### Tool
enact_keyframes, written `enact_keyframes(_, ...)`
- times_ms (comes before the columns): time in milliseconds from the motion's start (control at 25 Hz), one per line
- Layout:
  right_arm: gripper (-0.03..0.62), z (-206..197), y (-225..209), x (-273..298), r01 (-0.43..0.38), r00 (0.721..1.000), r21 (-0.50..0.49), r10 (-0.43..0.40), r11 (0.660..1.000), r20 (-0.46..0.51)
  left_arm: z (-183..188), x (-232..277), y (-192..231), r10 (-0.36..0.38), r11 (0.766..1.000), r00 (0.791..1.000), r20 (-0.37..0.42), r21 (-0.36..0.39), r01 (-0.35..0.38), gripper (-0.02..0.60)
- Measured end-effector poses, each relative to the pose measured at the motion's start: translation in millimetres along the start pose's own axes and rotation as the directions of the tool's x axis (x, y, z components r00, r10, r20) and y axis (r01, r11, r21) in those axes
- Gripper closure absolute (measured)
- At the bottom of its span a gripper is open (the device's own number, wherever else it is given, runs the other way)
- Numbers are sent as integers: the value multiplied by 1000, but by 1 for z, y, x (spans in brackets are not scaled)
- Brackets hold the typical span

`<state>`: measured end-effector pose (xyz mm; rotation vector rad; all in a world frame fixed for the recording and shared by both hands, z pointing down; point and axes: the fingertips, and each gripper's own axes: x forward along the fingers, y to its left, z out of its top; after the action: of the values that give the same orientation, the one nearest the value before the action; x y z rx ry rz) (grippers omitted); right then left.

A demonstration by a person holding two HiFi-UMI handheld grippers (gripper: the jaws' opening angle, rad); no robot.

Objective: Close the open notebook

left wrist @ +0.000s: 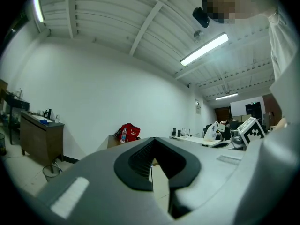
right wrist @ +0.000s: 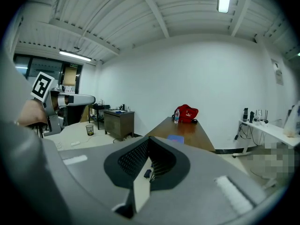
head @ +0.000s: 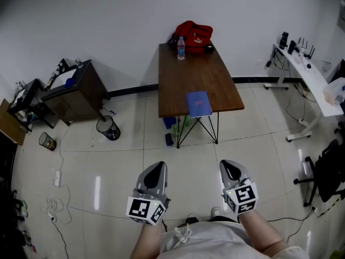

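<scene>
A blue notebook (head: 198, 103) lies flat, cover up, near the front edge of the brown wooden table (head: 183, 80); in the right gripper view the notebook (right wrist: 176, 138) shows as a small blue patch on the tabletop. Both grippers hang over the tiled floor, well short of the table. My left gripper (head: 157, 166) has its jaws together and nothing in them, as the left gripper view (left wrist: 152, 165) confirms. My right gripper (head: 230, 165) likewise looks shut and empty (right wrist: 149, 161). The person's legs and shoes show below them.
A red bag (head: 192, 35) and a water bottle (head: 181, 48) stand at the table's far end. A dark cabinet (head: 75, 90) and a waste bin (head: 109, 128) are at the left. A white desk (head: 310, 80) and an office chair (head: 326, 171) are at the right.
</scene>
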<state>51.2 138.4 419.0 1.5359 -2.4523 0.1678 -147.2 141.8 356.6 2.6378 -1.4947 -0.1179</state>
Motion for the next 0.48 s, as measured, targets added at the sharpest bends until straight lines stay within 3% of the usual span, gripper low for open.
enact_keyframes(480, 588, 10, -19, -29, -38, 998, -2, 38, 999, 43, -6, 16, -54, -64, 998, 996, -55, 15, 65, 575)
